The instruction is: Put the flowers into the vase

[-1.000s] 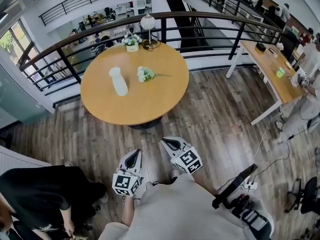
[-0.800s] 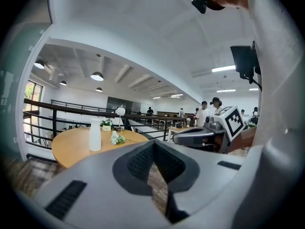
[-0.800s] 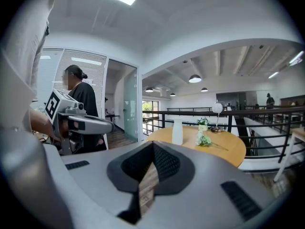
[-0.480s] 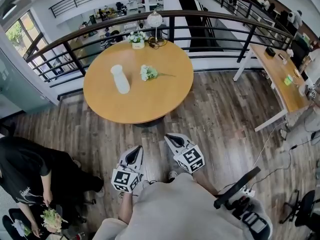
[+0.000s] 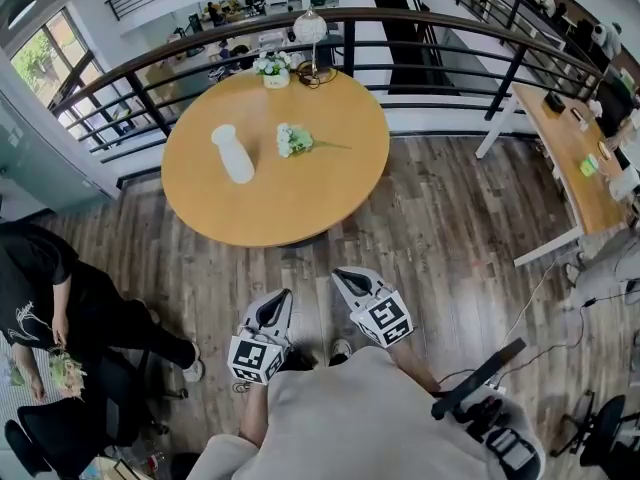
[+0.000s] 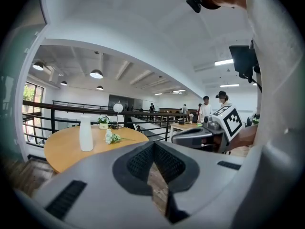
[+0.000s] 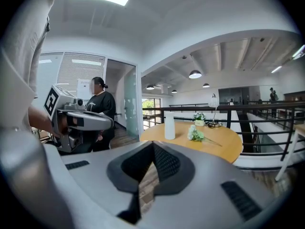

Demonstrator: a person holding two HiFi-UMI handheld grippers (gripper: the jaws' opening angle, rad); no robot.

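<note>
One white vase [image 5: 232, 153] stands on the round desk [image 5: 300, 208], flowers [image 5: 292, 140] lying beside it; left tongs [image 5: 279, 298] and right tongs [image 5: 341, 276] closed, empty.

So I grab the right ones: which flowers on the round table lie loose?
The white bunch lying flat on the table, right of the white vase. The other flowers stand in a small pot at the far edge, beside the lamp.

Right hand-held gripper [image 7: 153, 143] closed, empty; white vase [image 7: 169, 125] upright on round table [image 7: 214, 151]; flowers [image 7: 195, 134] lying near it.
</note>
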